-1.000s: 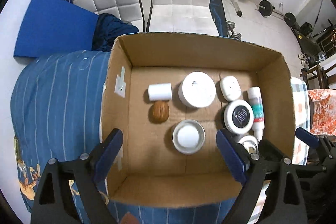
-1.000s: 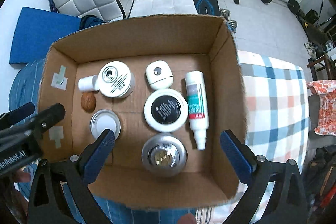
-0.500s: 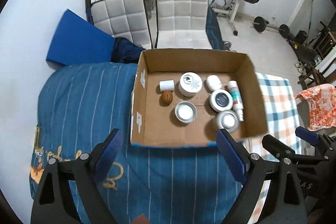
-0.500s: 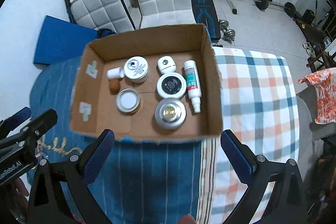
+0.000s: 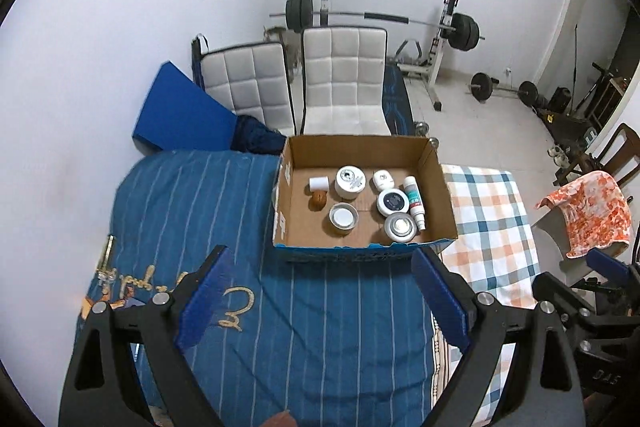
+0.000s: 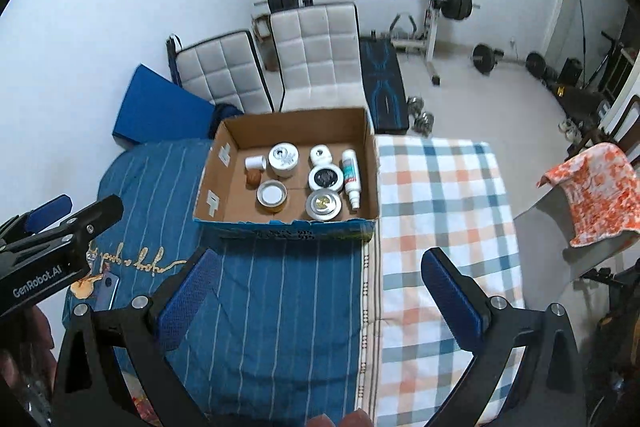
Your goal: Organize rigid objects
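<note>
A cardboard box [image 5: 362, 143] stands on a blue striped cover and also shows in the right wrist view [image 6: 288, 125]. Inside lie several small things: white round jars [image 5: 350, 181], a black-lidded jar [image 5: 393, 202], a silver tin [image 5: 399, 226], an open tin [image 5: 343, 218], a white spray bottle [image 5: 414, 201], a white cap [image 5: 319, 183] and a brown nut [image 5: 318, 201]. My left gripper [image 5: 320, 303] is open and empty, high above and in front of the box. My right gripper [image 6: 320, 295] is open and empty, also high and in front.
The box sits on a bed with a blue striped cover [image 5: 192, 211] on the left and a checked cloth [image 6: 440, 195] on the right. Two white padded chairs [image 5: 344, 79] stand behind. Weights and a barbell rack [image 5: 448, 39] stand at the back. An orange cloth [image 5: 588, 215] hangs on a chair at right.
Both grippers have pulled up and back, far from the box; the box now looks small. Both stayed open and empty. The things in the box have not moved.
</note>
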